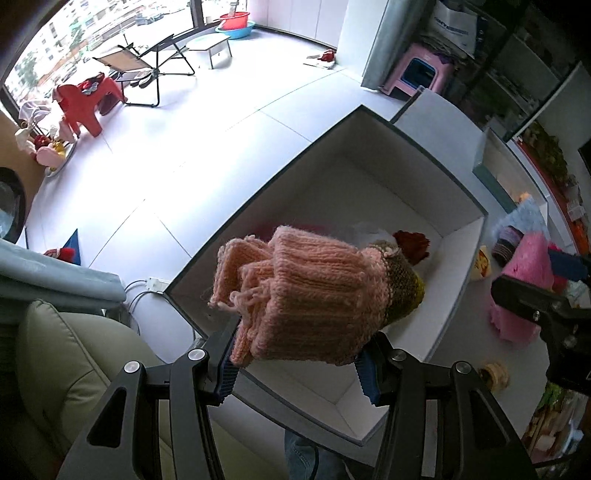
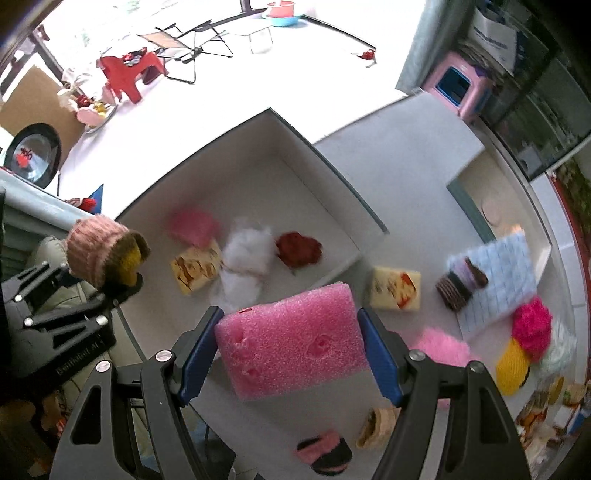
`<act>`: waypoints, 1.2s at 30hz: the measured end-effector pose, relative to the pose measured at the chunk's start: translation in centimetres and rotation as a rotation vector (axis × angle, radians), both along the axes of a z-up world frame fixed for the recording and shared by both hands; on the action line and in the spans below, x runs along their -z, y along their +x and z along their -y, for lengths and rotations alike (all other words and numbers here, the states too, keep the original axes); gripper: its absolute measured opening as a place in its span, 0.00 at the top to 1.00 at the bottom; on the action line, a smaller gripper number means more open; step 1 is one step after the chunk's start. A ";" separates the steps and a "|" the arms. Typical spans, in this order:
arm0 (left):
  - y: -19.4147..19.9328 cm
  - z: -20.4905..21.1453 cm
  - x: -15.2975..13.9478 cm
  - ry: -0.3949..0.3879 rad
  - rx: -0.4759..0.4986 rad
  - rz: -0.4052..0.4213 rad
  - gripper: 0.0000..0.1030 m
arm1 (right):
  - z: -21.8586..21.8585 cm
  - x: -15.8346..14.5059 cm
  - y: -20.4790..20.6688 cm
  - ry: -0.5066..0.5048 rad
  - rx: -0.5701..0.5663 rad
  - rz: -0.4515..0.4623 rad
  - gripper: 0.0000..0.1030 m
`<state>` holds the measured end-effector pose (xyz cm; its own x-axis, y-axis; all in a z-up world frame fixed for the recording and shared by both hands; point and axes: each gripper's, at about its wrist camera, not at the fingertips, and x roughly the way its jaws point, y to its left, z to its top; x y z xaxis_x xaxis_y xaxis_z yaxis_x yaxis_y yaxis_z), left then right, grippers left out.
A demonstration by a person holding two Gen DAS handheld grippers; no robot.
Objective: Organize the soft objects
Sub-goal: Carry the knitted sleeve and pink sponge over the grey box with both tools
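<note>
We can read almost nothing here. The black body of the left gripper, seen from the right wrist view, carries pale lettering, too blurred for us to spell out. The white carrier bag on the shelf has a blue printed line, and the yellow printed packets bear only illegible markings.

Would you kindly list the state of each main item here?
Left hand-held gripper: shut on knitted hat.
Knitted hat: held above the box.
Right hand-held gripper: shut on pink foam block.
Pink foam block: held, lifted.
Box: open, partly filled.
</note>
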<state>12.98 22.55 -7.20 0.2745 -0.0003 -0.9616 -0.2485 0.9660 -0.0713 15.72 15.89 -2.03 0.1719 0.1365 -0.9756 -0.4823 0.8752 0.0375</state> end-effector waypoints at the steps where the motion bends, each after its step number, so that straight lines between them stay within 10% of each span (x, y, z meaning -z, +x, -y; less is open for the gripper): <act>1: 0.1 -0.1 0.1 0.003 -0.001 -0.001 0.48 | -0.4 0.1 0.3 0.002 -0.004 0.000 0.26; 36: 3.4 -0.6 3.3 0.008 -0.017 -0.072 0.48 | -4.0 5.1 4.9 -0.046 -0.028 -0.089 0.25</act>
<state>16.36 23.12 -10.51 0.2043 0.0114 -0.9788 -0.2692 0.9620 -0.0450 20.63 19.85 -7.10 0.0814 0.0949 -0.9921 -0.5032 0.8632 0.0413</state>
